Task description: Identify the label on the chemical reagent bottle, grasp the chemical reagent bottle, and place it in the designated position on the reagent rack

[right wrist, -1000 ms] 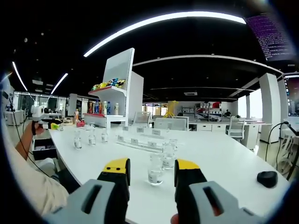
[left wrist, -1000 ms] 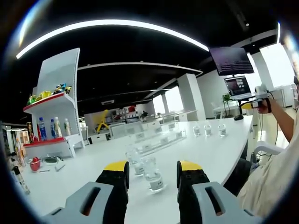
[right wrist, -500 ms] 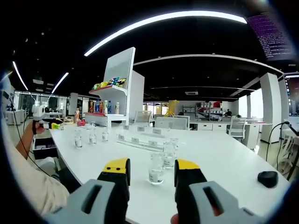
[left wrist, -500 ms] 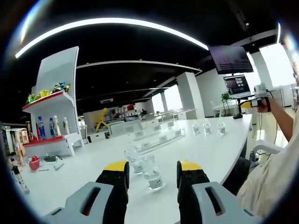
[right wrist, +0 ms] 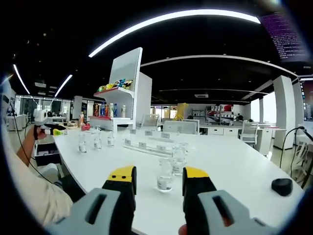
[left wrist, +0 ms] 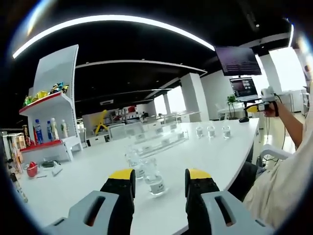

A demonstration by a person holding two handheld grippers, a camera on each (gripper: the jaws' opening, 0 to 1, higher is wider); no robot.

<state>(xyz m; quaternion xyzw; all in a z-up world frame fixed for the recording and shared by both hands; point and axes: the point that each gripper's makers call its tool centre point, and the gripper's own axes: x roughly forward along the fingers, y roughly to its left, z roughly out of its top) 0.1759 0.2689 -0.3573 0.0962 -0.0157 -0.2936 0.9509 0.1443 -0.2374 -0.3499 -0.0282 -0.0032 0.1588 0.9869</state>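
In the left gripper view my left gripper (left wrist: 160, 176) is open, with its yellow-tipped jaws apart above the white table (left wrist: 205, 156). Just ahead of them stands a small clear reagent bottle (left wrist: 154, 181), untouched, and a second bottle (left wrist: 134, 164) stands behind it. Beyond lies a clear reagent rack (left wrist: 159, 141). Three more bottles (left wrist: 211, 131) line up at the far right. In the right gripper view my right gripper (right wrist: 159, 177) is also open, facing a clear bottle (right wrist: 165, 179) with another bottle (right wrist: 178, 158) behind it. The labelled rack (right wrist: 146, 146) runs across the middle, and three bottles (right wrist: 97, 142) stand to its left.
A white display shelf (left wrist: 49, 112) (right wrist: 122, 88) with drinks and snacks stands past the table. A black mouse-like object (right wrist: 282, 186) lies at the right edge. A person's hand holds the right gripper (left wrist: 266, 97) out at the far right, and another hand holds the left gripper (right wrist: 40, 121).
Both views have shifted a little, so the cameras moved slightly. The jaws stay equally far apart, and the bottles and rack have not moved on the table.
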